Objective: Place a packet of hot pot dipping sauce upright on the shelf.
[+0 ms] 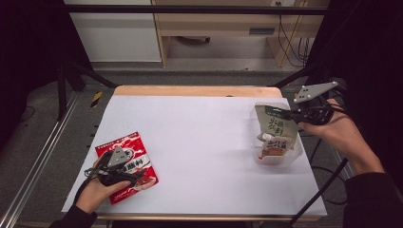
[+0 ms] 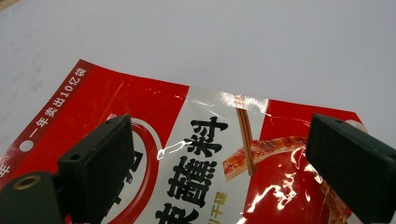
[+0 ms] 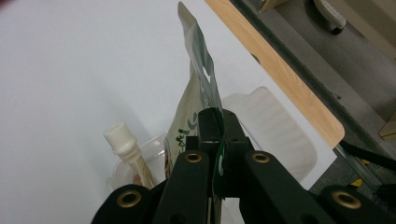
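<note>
Pinching the green pouch [image 3: 198, 88], right gripper [image 3: 218, 122] clamps tight.

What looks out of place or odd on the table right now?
Nothing spilled or torn. The green pouch stands tilted in the clear tub, pinched at its top edge by the right gripper.

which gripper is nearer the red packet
Left. The left gripper hovers open over the red packet; the right gripper is across the table, gripping a green pouch.

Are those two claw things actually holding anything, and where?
The right gripper pinches the green-and-cream pouch by its top edge. The left gripper holds nothing, open over the red packet.
</note>
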